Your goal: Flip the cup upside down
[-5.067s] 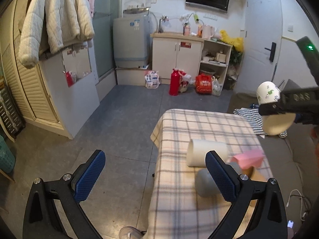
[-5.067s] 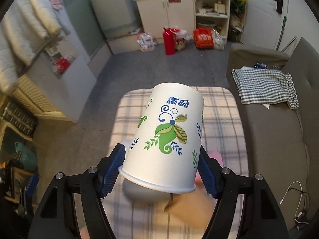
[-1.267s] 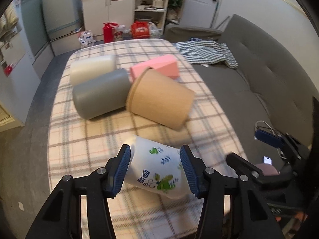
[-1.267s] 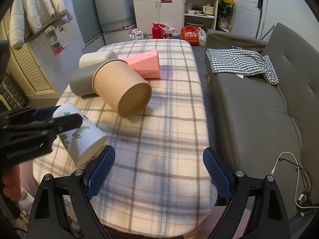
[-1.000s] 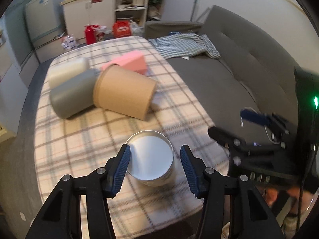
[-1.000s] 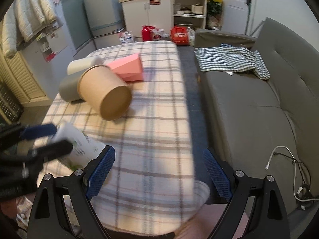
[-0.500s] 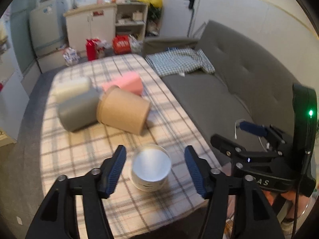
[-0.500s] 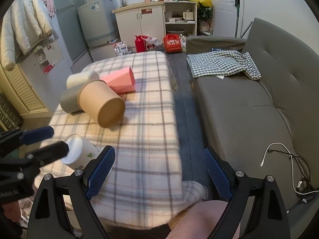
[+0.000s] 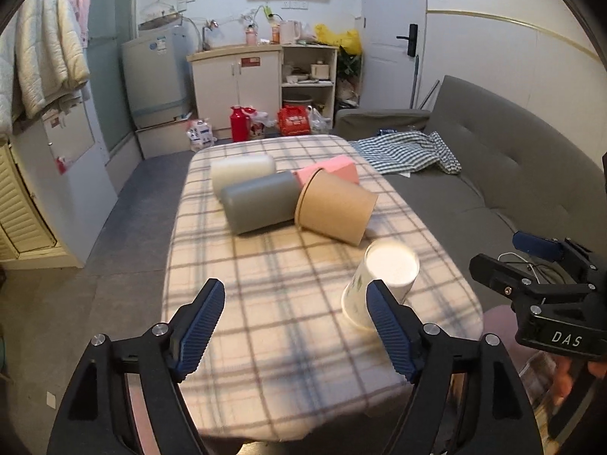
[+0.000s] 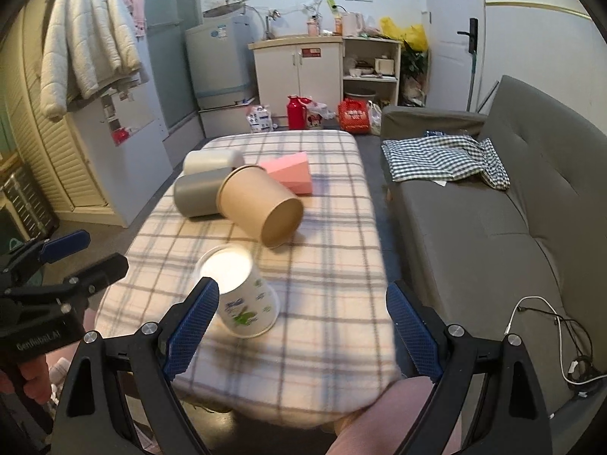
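Note:
The white paper cup with green and blue leaf prints (image 9: pixel 379 284) stands upside down on the plaid-covered table (image 9: pixel 273 284), its flat bottom facing up, near the front right edge. It also shows in the right wrist view (image 10: pixel 239 290). My left gripper (image 9: pixel 294 328) is open and empty, pulled back from the cup, which sits by its right finger. My right gripper (image 10: pixel 303 331) is open and empty, held over the table's near edge, with the cup by its left finger.
A brown paper cup (image 9: pixel 334 208), a grey cup (image 9: pixel 258 203) and a white cup (image 9: pixel 242 172) lie on their sides mid-table, with a pink box (image 9: pixel 334 168) behind them. A grey sofa (image 9: pixel 493 174) with a checked cloth (image 9: pixel 409 151) runs along the right.
My left gripper, earlier shut on the cup, turned it over, let it go bottom-up on the table and drew back and left. My right gripper stayed open.

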Available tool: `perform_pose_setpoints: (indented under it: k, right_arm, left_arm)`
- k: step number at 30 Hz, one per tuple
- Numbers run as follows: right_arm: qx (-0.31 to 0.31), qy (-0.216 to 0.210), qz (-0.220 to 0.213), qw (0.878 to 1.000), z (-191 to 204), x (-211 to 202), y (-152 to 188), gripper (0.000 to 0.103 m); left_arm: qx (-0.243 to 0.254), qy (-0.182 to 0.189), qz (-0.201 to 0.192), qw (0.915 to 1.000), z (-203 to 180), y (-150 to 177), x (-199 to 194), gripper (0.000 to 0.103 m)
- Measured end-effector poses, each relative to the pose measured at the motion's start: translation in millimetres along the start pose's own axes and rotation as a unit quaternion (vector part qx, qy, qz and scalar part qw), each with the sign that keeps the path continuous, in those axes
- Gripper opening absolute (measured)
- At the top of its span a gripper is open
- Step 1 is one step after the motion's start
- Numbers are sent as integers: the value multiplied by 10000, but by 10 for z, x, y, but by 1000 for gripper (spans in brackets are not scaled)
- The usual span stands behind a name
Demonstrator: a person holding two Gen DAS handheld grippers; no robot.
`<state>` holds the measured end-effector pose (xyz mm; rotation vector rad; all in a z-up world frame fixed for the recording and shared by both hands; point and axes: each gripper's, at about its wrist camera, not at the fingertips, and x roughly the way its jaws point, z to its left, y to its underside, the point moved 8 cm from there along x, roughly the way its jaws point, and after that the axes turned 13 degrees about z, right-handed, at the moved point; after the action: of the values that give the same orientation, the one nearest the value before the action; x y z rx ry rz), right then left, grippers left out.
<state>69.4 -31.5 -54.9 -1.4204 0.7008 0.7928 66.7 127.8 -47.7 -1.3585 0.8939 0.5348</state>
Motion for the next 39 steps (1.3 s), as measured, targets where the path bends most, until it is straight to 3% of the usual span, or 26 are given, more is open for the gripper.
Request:
perform_pose_setpoints:
  k: [4,6,11,13,39]
  right_arm:
    - [-12,60,55,10000,83,53,167,90]
    - [26,116,124,9999,95,91,251,96]
    - [-100,205,65,9997,161,81,295,99]
    - [-98,215,83,9997,163,105,297,103]
    - [-29,225,175,9996,148,187,315,103]
  left_arm:
    - [-224,105,-90,9997,78,155,-7,84]
    - [-370,16,-137,9992,137,208,2,99]
    - [-401,-33,-249,9989,161,267,-35,103]
    - [-398,-47,-263,9988,168,271,-38,103]
    - [-555,-81,-55,9984,269,393,38,103]
